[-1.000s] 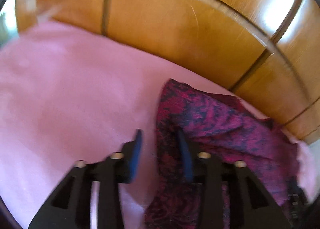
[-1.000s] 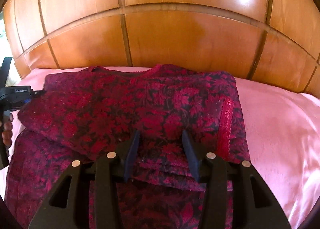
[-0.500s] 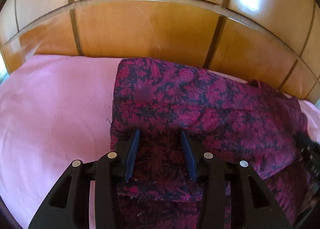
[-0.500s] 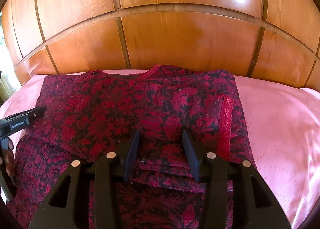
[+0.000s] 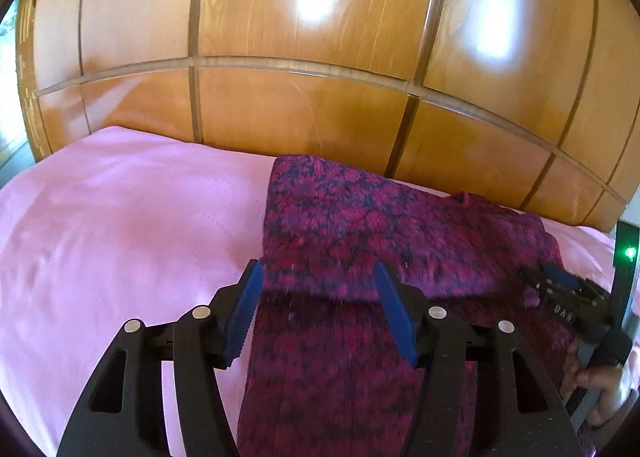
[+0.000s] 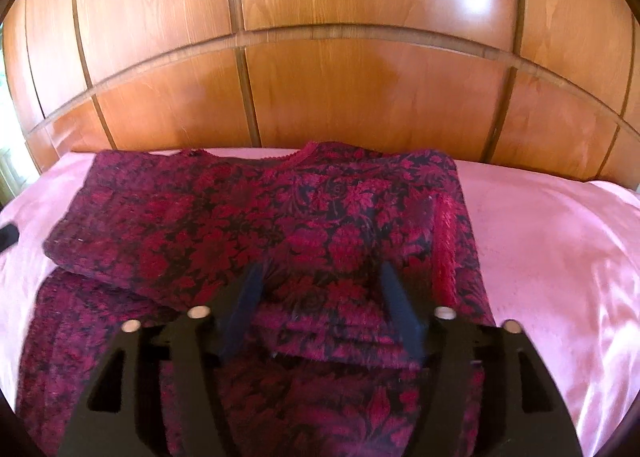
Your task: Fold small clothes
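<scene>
Releasing: left claw (image 5: 318, 307) and right claw (image 6: 320, 307) have just been opening, both wide over the folded red top (image 6: 256, 225). Risk: a pad snagging the knit on withdrawal could drag the fold open across the slick pink bed (image 6: 560, 249).

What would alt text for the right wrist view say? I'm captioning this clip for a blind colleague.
A dark red floral garment, folded over on itself, lies on a pink bedsheet against a glossy wooden headboard. The right gripper hovers at the folded edge, its jaws having just opened, wide apart and gripping nothing.
</scene>
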The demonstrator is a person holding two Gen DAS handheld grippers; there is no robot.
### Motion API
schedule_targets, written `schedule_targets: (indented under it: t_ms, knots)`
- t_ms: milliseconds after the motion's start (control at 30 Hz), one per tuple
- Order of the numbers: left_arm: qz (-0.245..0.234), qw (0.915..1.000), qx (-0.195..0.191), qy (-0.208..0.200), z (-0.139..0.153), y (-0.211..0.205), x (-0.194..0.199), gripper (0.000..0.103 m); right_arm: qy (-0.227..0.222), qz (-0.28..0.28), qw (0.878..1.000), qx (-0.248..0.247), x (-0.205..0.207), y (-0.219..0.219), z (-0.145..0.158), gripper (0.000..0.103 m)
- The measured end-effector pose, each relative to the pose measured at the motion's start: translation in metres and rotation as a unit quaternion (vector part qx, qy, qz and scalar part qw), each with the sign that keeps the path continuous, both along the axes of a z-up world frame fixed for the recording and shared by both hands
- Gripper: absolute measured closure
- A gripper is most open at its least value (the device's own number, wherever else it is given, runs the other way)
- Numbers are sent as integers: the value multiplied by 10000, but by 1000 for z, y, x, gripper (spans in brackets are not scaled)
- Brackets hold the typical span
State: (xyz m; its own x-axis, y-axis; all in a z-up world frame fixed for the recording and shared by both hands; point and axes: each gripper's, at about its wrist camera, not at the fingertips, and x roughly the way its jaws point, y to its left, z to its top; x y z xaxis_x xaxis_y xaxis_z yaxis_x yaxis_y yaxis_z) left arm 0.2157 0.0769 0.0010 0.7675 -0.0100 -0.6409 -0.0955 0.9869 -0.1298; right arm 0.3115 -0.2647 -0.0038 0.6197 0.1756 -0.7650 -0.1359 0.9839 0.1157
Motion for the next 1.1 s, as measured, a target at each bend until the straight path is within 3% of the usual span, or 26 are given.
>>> schedule_targets:
  t_ms: [100, 267, 500, 600, 700, 767, 967, 1100]
  knots:
    - [-15, 10000, 48, -58, -1, 0, -23, 45, -21, -53, 9999, 114, -11, -4, 10, 30]
    - [-7, 10000, 15, -6, -7, 2, -47, 45, -52, -553, 9957, 741, -17, -35, 29, 32]
    - [68, 9994, -128, 308, -34, 9, -71, 45, 289, -1239, 9879, 891, 4, -76, 21, 51]
    - [106, 9986, -238, 450, -46, 14, -81, 45, 546, -1083, 9883, 930, 13, -78, 11, 55]
    - [164, 9979, -348, 526, -53, 20, -87, 45, 790, -840, 9894, 882, 21, -73, -1, 81]
    - [207, 9976, -373, 551, -55, 23, -90, 45, 735, -793, 9915, 728, 18, -69, 0, 89]
    - [248, 9974, -395, 559, -56, 29, -98, 45, 248, -869, 9953, 335, 19, -71, 21, 93]
    - [214, 9969, -435, 623, -57, 33, -106, 45, 744, -973, 9923, 172, 34, -73, -11, 90]
